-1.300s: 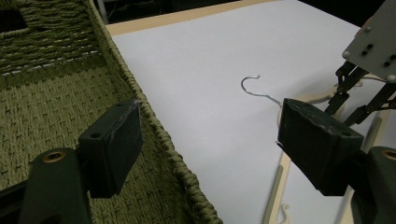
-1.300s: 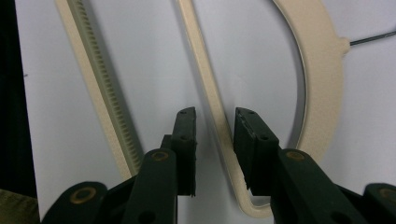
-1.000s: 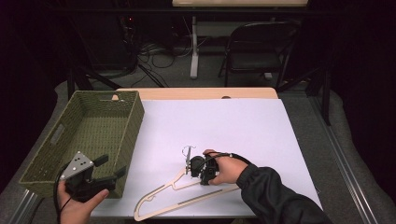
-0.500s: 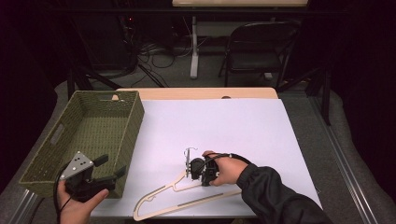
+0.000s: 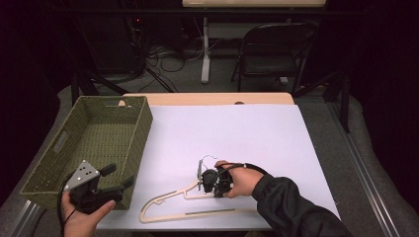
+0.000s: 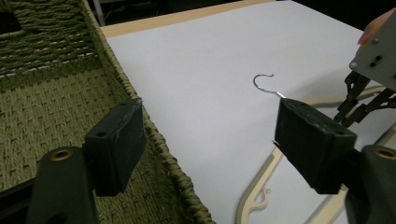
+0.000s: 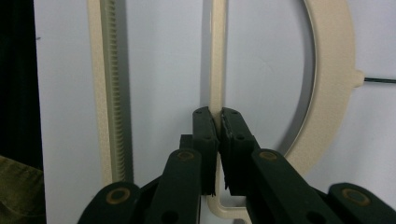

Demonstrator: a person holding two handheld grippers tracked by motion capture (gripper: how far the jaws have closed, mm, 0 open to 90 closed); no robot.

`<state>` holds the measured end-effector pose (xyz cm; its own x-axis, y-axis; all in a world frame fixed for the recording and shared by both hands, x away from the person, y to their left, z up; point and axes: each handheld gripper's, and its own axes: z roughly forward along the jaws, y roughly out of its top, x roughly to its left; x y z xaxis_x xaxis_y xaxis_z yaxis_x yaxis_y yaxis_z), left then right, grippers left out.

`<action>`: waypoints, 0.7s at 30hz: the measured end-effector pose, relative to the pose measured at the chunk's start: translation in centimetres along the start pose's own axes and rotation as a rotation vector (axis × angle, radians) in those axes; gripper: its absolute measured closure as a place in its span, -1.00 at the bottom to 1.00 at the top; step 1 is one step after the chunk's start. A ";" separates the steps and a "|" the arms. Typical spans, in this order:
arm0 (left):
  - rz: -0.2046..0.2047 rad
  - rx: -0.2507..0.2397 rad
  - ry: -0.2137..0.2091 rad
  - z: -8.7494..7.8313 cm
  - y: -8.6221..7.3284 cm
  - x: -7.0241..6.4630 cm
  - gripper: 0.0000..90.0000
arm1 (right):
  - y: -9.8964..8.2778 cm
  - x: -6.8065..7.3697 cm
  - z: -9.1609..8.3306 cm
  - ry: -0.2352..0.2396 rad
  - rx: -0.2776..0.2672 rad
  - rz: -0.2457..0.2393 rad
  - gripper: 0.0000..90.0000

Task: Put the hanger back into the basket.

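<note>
A white sheet [image 5: 257, 133] covers most of the table [image 5: 207, 98], and a thin strip of bare wood shows along the far edge, in the upper middle of the high view. A cream hanger [image 5: 190, 210] lies flat on the sheet near the bottom middle of that view, with its thin metal hook [image 5: 207, 159] pointing away from the person. The right hand-held gripper [image 5: 208, 181] sits low on the hanger, just right of the middle of the frame, and a hand [image 5: 244, 180] in a dark sleeve [image 5: 291, 210] holds it. In the right gripper view its two black jaws are squeezed together around a thin cream bar of the hanger [image 7: 215, 60], so it is gripping the hanger. A green woven basket [image 5: 141, 123] stands on the left side of the table. The left hand-held gripper [image 5: 118, 178] is at the lower left of the high view, at the near corner of the basket, and it may be just above the rim, though this is hard to tell. In the left gripper view its jaws stand wide apart with nothing between them, one over the basket wall [image 6: 159, 140] and one over the sheet, and the hook [image 6: 264, 83] shows past them.
</note>
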<state>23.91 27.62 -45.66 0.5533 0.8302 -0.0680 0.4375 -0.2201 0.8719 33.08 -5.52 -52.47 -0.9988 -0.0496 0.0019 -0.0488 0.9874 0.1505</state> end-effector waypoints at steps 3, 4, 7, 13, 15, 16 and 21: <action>0.009 0.002 -0.009 0.1 0.0 -0.2 -0.38 | 0.0 0.2 -0.1 -0.018 -0.002 -0.012 0.90; 0.013 0.004 -0.013 0.2 0.1 -0.3 -0.37 | 0.0 0.3 -0.2 -0.029 -0.006 -0.013 0.90; 0.027 0.018 -0.041 0.6 0.1 -0.7 -0.32 | -0.2 0.7 -0.4 -0.074 -0.008 -0.044 0.90; 0.068 0.075 -0.101 2.6 -0.1 -2.2 -0.28 | -0.7 1.4 -1.2 -0.144 -0.013 -0.074 0.90; 0.070 0.096 -0.132 3.6 -0.1 -2.8 -0.28 | -1.0 1.6 -1.4 -0.165 -0.024 -0.074 0.90; 0.075 0.110 -0.150 4.1 -0.1 -3.0 -0.28 | -1.1 1.7 -1.5 -0.169 -0.024 -0.072 0.90; 0.115 0.199 -0.286 7.4 0.2 -4.6 -0.09 | -1.5 1.9 -1.8 -0.193 -0.031 -0.074 0.90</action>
<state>26.73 19.94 -48.78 0.7701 0.6240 -0.1324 0.4747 -0.4220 0.7724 31.25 -7.40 -50.97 -0.9759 -0.0889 -0.1995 -0.1244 0.9770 0.1733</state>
